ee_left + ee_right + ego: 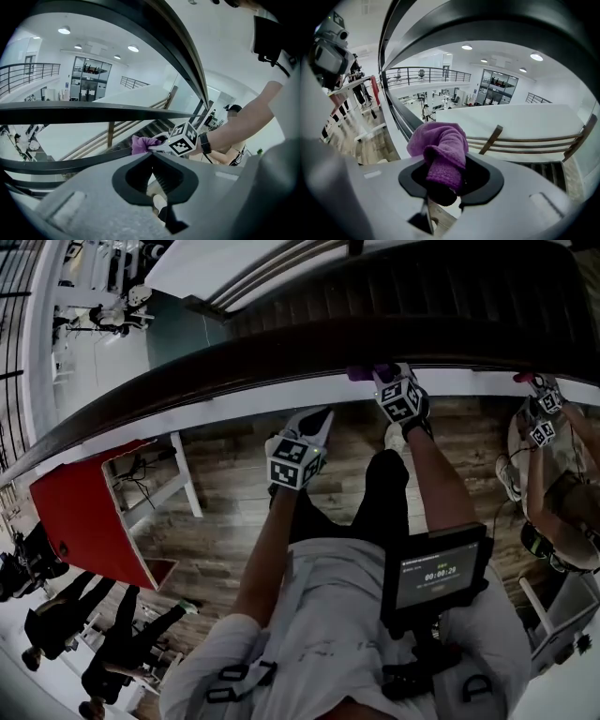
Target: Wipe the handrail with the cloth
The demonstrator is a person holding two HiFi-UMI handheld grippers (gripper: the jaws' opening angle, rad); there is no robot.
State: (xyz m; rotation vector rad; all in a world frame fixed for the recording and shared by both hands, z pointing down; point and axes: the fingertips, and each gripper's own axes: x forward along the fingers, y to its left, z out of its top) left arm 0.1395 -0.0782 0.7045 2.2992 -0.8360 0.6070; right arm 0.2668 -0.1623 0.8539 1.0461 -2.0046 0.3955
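Purple cloth [440,150] sits pinched in the right tongs [445,180], held at the dark handrail [234,367]. The left tongs [151,171] are closed and empty, below the rail. Wiping seems under way; the cleaned length cannot be judged.

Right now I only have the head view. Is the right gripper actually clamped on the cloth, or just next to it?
Observer: Clamped. The right gripper view shows the right gripper shut on the purple cloth.
Operator: Left one holding anything?
Observer: No. In the left gripper view, the left gripper has its jaws together with nothing between them.
Operator: How does the cloth sit in the jaws, flat or wadded?
Observer: Wadded. One fold is pinched between the jaws and the rest bulges out ahead of them as a lump.
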